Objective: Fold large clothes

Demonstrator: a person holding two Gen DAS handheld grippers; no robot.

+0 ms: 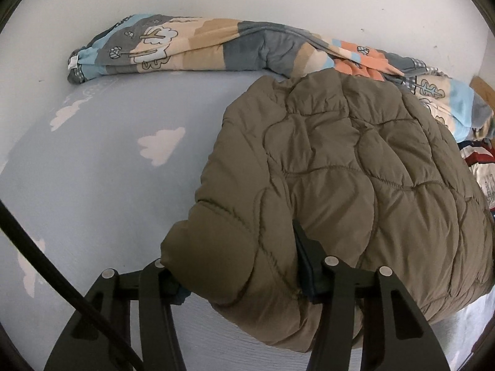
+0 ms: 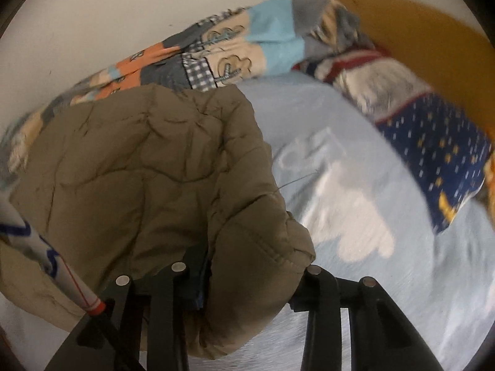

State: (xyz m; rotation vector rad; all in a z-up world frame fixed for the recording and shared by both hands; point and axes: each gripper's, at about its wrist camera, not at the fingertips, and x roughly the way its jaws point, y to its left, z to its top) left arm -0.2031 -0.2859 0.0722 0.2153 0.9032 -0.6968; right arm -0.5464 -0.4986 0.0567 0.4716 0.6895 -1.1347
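Observation:
An olive-brown quilted puffer jacket [image 1: 340, 167] lies on a light blue bed sheet [image 1: 102, 160] with white clouds. My left gripper [image 1: 238, 262] is closed on a thick fold at the jacket's near left edge; one black finger [image 1: 304, 247] presses into the padding, the other is hidden under it. In the right wrist view the jacket [image 2: 133, 167] fills the left half. My right gripper [image 2: 247, 266] is closed on the jacket's near right corner, with the padding bulging between the fingers [image 2: 195, 262]. The right view is motion-blurred.
A patchwork quilt [image 1: 198, 46] is bunched along the white wall behind the jacket; it also shows in the right wrist view [image 2: 216, 52]. A navy patterned pillow [image 2: 433, 154] and an orange headboard [image 2: 427, 40] lie at the right. A black cable [image 1: 40, 262] crosses the left view.

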